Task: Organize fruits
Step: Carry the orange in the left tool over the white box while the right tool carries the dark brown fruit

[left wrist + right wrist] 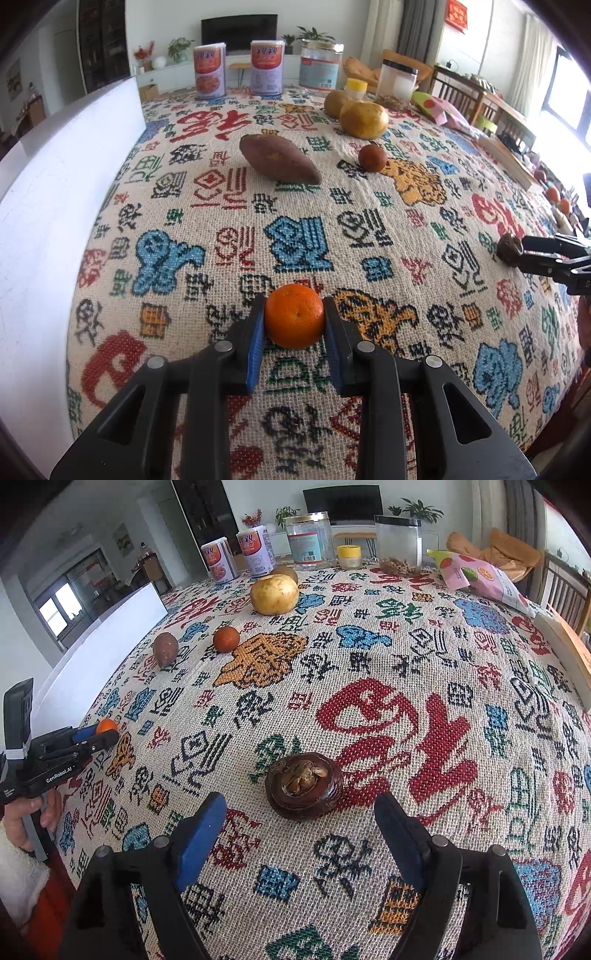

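My left gripper (294,319) is shut on a small orange tangerine (294,315) that rests on the patterned tablecloth (332,229); both blue pads press its sides. It also shows in the right wrist view (106,725). My right gripper (301,810) is open, its fingers apart on either side of a dark brown water chestnut (303,784) that lies just ahead of the tips. In the left wrist view the right gripper (524,253) sits at that chestnut (509,249). A sweet potato (279,158), a small brown-orange fruit (372,158) and two potatoes (364,119) lie farther back.
A white board (55,206) stands along the table's left side. Two cans (209,70), a plastic jar (319,64), a clear container (398,544), a small yellow-lidded jar (349,555) and a pink snack bag (484,578) line the far edge.
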Motion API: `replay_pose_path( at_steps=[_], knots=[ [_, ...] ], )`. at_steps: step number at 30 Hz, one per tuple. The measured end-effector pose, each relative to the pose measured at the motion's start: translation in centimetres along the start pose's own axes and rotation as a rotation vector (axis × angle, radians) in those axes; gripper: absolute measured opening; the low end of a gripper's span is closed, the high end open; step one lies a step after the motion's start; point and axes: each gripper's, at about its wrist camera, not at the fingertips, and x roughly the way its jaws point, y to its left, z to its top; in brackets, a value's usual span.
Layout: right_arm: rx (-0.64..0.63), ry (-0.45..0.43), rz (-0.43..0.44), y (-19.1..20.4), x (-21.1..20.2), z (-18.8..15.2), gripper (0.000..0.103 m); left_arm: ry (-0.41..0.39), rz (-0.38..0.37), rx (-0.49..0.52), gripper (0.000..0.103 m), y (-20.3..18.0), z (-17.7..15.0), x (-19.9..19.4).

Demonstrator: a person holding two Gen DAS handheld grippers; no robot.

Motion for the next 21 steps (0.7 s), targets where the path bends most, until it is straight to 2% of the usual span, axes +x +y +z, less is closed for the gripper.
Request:
replay_pose_path(
  at_steps=[3, 4, 5, 6, 8, 11, 13, 16, 19, 21],
  knots=[
    [-0.026, 0.034, -0.030, 0.7, 1.0, 0.8, 0.075, 0.010, -0.034, -0.044, 0.029, 0.4, -0.2, -1.6],
    [-0.029, 0.049, -0.030, 0.9, 1.6, 0.9, 0.062, 0.015, -0.047, -0.061, 0.029, 0.5, -0.2, -2.5],
    [-0.047, 0.048, -0.062, 1.2, 1.9, 0.9, 0.057, 0.020, -0.067, -0.089, 0.028, 0.8, -0.3, -3.7],
    [-0.064, 0.044, -0.103, 1.7, 1.8, 1.1, 0.045, 0.021, -0.100, -0.128, 0.028, 1.4, -0.3, -5.3],
    [-0.033, 0.036, -0.075, 2.3, 0.9, 1.4, 0.045, -0.006, -0.177, -0.204, 0.028, 3.1, -0.3, -9.7],
    [-0.074, 0.015, 0.042, 6.7, -1.5, 2.7, 0.045, -0.090, -0.183, -0.253, 0.028, 6.6, 0.6, -16.7],
    [-0.128, 0.022, 0.159, 11.5, -2.5, 4.1, 0.045, -0.138, -0.128, -0.283, 0.029, 10.1, 1.5, -20.2],
    [-0.244, 0.013, 0.340, 20.8, -3.6, 6.2, 0.045, -0.154, -0.009, -0.361, 0.029, 16.4, 2.5, -22.1],
    [-0.358, 0.020, 0.479, 30.0, -3.6, 8.0, 0.045, -0.070, 0.161, -0.417, 0.029, 22.8, 2.5, -19.9],
    [-0.434, 0.041, 0.524, 35.8, -2.6, 8.6, 0.045, 0.001, 0.226, -0.463, 0.029, 26.2, 1.6, -17.5]
  ],
)
